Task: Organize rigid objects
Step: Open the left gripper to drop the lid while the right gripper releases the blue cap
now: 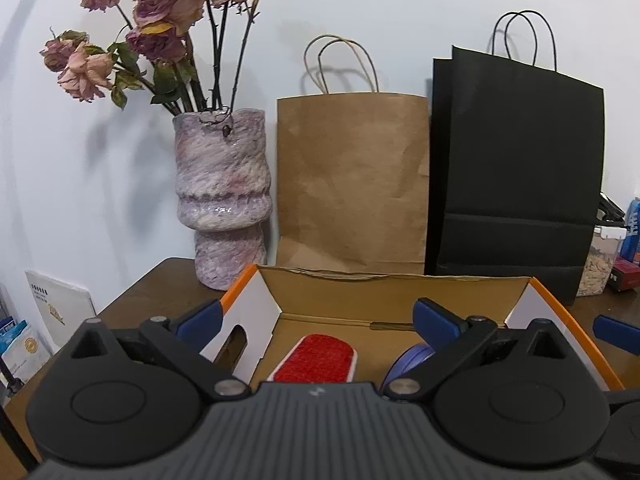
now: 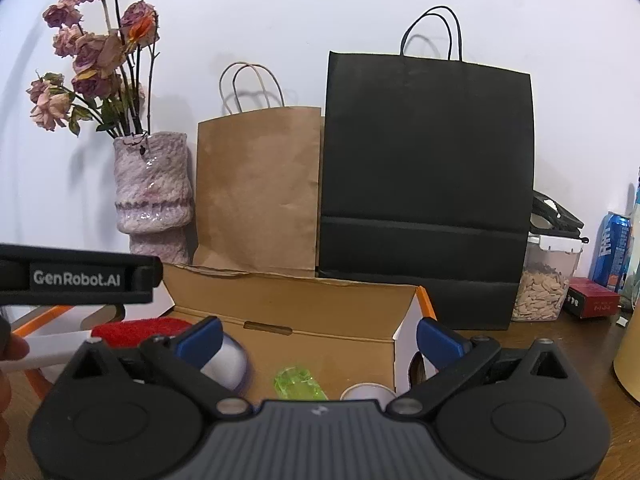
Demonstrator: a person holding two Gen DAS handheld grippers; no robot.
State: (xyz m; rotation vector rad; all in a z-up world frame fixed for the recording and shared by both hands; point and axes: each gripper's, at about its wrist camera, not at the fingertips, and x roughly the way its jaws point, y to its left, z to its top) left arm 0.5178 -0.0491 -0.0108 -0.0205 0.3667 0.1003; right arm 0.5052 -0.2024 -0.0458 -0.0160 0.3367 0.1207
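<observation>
An open cardboard box with orange-edged white flaps stands on the brown table in front of both grippers. Inside it lie a red-and-white brush, a purple-rimmed round object and, in the right wrist view, a clear green object and a roll of tape. My left gripper is open over the box's near left part, with nothing between its blue fingertips. My right gripper is open too, wide over the box, holding nothing. The red brush and purple-rimmed object show at left there.
Behind the box stand a mottled pink vase of dried roses, a brown paper bag and a black paper bag, all against the white wall. A jar of seeds, a red box and a blue can sit at right.
</observation>
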